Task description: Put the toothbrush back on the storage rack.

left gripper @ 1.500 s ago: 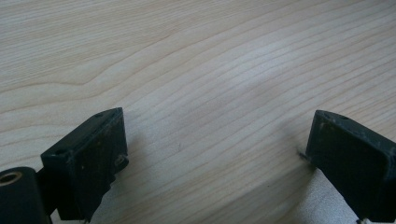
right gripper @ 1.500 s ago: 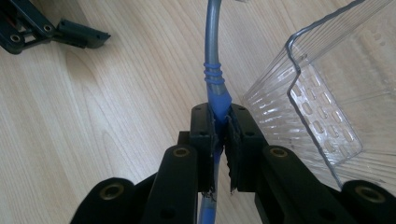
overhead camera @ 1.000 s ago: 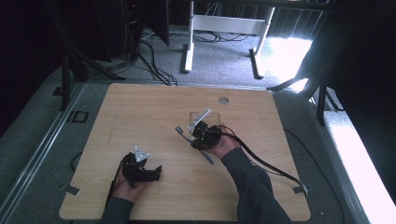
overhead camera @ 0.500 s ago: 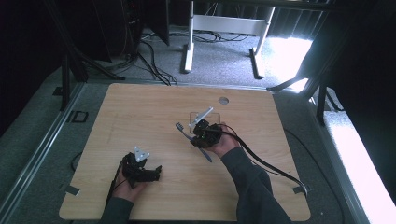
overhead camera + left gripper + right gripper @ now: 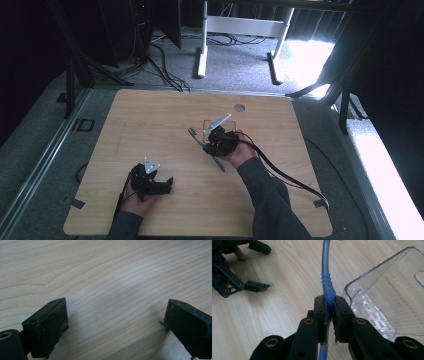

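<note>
My right gripper (image 5: 329, 301) is shut on the handle of a blue toothbrush (image 5: 325, 277), which runs forward between the jaws and sticks out behind them. From above, the toothbrush (image 5: 194, 135) lies slanted over the table's middle with its bristle head at the upper left, held by the right gripper (image 5: 216, 143). A clear plastic container (image 5: 387, 297) sits close beside the jaws. My left gripper (image 5: 116, 312) rests low over bare wood, open, with nothing between its jaws. In the high view the left gripper (image 5: 162, 184) sits near the front left of the table.
The wooden table (image 5: 150, 120) has a round cable hole (image 5: 239, 107) near its far edge. The right gripper's cable (image 5: 285, 175) trails toward the front right corner. The left gripper (image 5: 260, 266) also appears far off in the right gripper view. Table legs and floor cables lie beyond.
</note>
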Demonstrator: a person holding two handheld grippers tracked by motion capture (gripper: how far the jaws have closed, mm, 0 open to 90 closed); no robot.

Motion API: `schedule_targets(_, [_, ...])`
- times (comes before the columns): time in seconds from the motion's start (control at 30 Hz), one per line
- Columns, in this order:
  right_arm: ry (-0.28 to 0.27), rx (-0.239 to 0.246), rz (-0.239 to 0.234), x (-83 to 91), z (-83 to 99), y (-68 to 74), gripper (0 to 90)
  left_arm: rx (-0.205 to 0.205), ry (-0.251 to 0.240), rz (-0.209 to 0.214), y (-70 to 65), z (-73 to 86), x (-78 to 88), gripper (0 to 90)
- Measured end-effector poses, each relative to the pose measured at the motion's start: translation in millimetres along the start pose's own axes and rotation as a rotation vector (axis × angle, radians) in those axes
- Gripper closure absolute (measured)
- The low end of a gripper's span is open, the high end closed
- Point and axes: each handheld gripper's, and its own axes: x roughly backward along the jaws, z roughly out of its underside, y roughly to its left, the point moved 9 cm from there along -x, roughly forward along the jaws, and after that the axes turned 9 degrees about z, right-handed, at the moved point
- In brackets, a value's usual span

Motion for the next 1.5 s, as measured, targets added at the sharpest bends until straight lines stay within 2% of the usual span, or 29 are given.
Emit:
schedule_targets(0.4, [-0.059,-0.036,0.004,4.4,-7.0,-3.1,81.5,0.0,0.0,0.0,0.0,0.0,0.0,5.5])
schedule_targets(0.7, [-0.109,-0.07,-0.011,9.9,-12.5,-5.4,81.5,0.001,-0.001,0.001,-0.2,-0.1,-0.1,5.5])
schedule_targets(0.9, [-0.134,-0.076,-0.001,12.9,-15.1,-7.9,81.5,0.001,-0.001,0.0,-0.1,-0.1,-0.1,5.5])
schedule_targets(1.5, [-0.205,-0.104,-0.024,25.1,-23.3,-11.3,81.6,0.001,-0.001,0.0,-0.1,0.0,0.0,5.5])
